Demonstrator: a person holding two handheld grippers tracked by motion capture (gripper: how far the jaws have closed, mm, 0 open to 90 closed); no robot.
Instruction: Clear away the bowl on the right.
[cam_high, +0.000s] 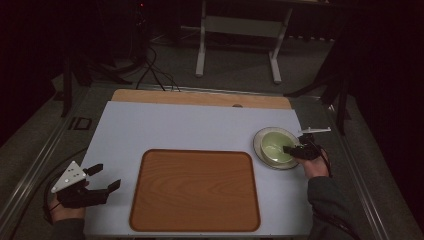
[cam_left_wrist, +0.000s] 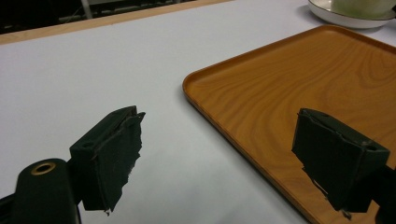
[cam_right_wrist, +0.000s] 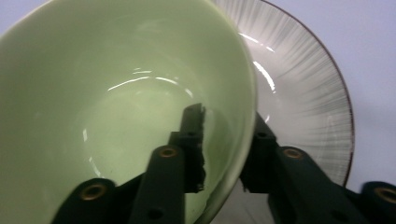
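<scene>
A pale green bowl (cam_high: 276, 146) sits on a white ribbed plate (cam_high: 260, 145) at the right of the white table mat. My right gripper (cam_high: 296, 149) is shut on the green bowl's (cam_right_wrist: 116, 93) near rim, one jaw inside the bowl and one outside, above the plate (cam_right_wrist: 303, 93). A wooden tray (cam_high: 195, 190) lies in the middle of the mat. At the mat's left edge, left of the tray (cam_left_wrist: 303, 84), my left gripper (cam_high: 106, 178) is held open with nothing between its jaws; in the left gripper view it is my left gripper (cam_left_wrist: 219, 158).
The white mat (cam_high: 190, 127) covers a wooden table whose far edge (cam_high: 200, 97) shows. Cables and a white stand frame (cam_high: 240, 30) are on the floor beyond. The plate (cam_left_wrist: 345, 18) shows at the top right of the left gripper view.
</scene>
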